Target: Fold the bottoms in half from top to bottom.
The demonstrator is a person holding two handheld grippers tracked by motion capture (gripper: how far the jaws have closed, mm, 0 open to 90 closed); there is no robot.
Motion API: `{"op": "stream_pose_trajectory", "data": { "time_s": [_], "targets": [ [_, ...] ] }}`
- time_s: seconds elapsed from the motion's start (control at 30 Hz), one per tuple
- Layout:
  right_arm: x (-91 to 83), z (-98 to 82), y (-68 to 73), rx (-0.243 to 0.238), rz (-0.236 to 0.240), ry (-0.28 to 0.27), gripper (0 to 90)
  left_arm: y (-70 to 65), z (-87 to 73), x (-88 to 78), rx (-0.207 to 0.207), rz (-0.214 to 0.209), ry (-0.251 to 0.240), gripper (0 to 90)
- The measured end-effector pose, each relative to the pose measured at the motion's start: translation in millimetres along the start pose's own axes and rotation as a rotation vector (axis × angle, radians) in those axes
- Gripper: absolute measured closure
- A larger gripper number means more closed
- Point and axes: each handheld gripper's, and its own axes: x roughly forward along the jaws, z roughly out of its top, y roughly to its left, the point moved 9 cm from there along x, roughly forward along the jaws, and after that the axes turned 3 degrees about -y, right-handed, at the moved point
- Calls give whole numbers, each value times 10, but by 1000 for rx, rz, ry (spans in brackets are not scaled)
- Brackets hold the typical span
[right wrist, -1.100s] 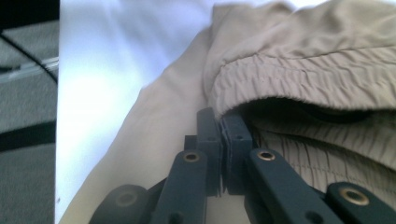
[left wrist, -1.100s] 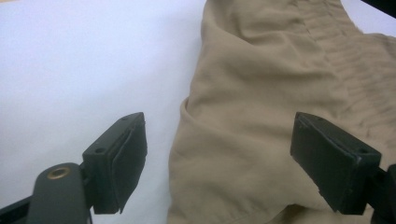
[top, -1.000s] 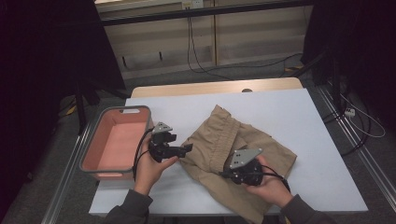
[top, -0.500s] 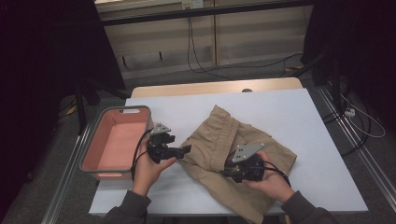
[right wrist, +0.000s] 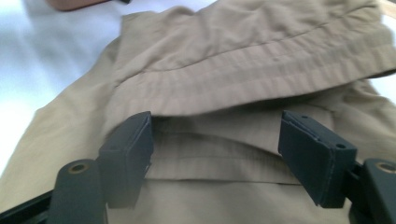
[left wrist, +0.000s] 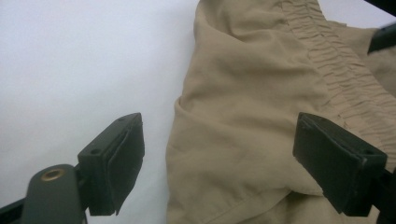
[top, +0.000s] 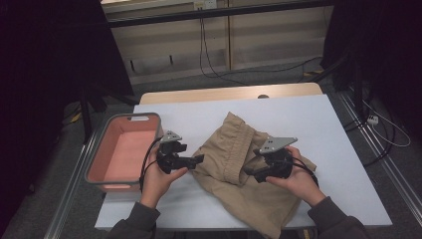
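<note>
Tan shorts lie rumpled at frame centre, folding unfinished; left gripper jaws wide at the cloth's edge; right gripper jaws just opened, holding nothing.

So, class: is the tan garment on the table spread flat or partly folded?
Partly folded. The tan garment has its gathered waistband doubled over lower layers, with creases across the table.
</note>
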Motion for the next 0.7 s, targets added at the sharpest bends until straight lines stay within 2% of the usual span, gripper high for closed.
{"op": "stream_pose_trajectory", "data": {
  "time_s": [0.37,0.5,0.57,0.7],
  "targets": [
    [-1,158,-453,64,-118,-13,220,-3,19,2,-8,12,-13,160],
    [65,233,-585,75,-149,-11,219,2,5,-9,-12,13,-12,160],
    [124,268,-640,91,-152,-9,219,12,-12,-17,3,12,-1,160],
    [242,336,-733,112,-170,-10,224,18,-15,-31,-10,12,-7,160]
  ]
}}
